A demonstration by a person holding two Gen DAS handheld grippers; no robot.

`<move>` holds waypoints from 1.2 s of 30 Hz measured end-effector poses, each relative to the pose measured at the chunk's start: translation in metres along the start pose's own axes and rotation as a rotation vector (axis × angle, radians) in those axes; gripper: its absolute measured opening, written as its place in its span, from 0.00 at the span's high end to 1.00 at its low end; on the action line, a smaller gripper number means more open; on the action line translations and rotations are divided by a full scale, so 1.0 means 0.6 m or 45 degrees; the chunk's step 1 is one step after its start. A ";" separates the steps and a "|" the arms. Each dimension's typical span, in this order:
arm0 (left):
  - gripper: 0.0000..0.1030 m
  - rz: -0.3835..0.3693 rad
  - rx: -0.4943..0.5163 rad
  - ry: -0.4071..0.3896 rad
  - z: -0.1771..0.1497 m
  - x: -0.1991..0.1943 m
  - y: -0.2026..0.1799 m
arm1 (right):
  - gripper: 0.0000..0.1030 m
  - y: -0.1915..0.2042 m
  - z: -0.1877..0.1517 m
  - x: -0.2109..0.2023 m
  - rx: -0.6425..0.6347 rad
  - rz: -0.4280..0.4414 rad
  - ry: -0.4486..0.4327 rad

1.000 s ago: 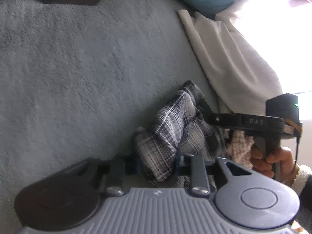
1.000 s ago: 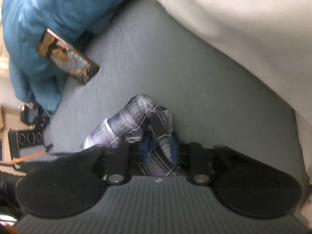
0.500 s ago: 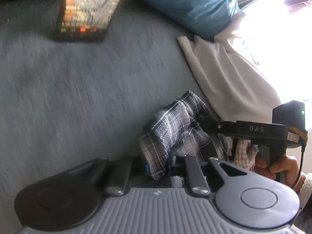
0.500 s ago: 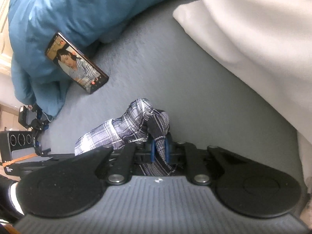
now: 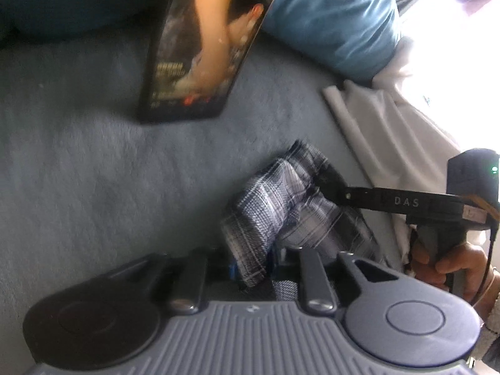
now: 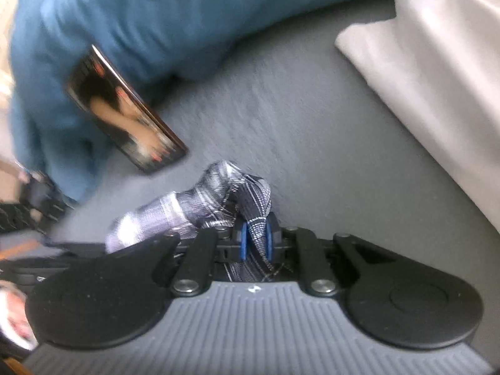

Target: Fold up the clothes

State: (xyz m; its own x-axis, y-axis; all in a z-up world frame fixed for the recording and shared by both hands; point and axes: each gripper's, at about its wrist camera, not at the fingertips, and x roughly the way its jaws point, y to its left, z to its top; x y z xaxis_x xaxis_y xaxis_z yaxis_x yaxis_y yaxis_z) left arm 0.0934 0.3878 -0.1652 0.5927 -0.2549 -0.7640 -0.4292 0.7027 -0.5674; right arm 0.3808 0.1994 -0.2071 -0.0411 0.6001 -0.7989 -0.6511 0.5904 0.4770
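The smartphone (image 5: 203,43) lies screen-up on the grey-blue bed cover (image 5: 93,172), its screen lit, with the blue pillow (image 5: 331,22) just to its right. Nearer the camera than the phone, and a little to the right, the black-and-white plaid garment (image 5: 281,206) is bunched up off the cover. The left gripper (image 5: 253,264) is clamped on one fold of this cloth; its jaws have just been opening a little, with the fabric between them and the pads on it. Right of the phone and beyond the plaid cloth, a pale sheet (image 5: 390,131) lies rumpled against the pillow. Furthest right, a hand (image 5: 450,265) holds the handle of the right gripper (image 6: 255,240), whose blue pads (image 6: 243,243) pinch another fold of the same garment; its jaws too have just eased apart slightly, the cloth pressed between them.
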 end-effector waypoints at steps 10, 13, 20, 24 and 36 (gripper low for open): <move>0.21 0.066 0.118 -0.062 -0.004 -0.040 -0.011 | 0.41 -0.014 -0.023 -0.072 0.171 -0.077 -0.216; 0.20 0.116 0.159 -0.080 0.000 -0.034 -0.035 | 0.37 -0.030 -0.054 -0.119 0.315 -0.070 -0.338; 0.19 0.243 0.256 -0.184 -0.016 -0.059 -0.059 | 0.35 -0.054 -0.200 -0.235 0.663 -0.089 -0.613; 0.19 0.311 0.255 -0.262 -0.016 -0.074 -0.069 | 0.35 -0.057 -0.310 -0.286 0.875 -0.121 -0.750; 0.19 0.352 0.507 -0.374 -0.052 -0.092 -0.209 | 0.35 0.020 -0.618 -0.360 1.147 -0.350 -0.870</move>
State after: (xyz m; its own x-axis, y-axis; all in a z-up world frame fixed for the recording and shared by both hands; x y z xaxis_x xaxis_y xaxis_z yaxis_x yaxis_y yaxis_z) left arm 0.0930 0.2931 -0.0616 0.6839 0.1298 -0.7179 -0.3388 0.9280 -0.1549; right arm 0.1006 -0.1231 -0.1646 0.6140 0.3962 -0.6827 0.2112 0.7509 0.6257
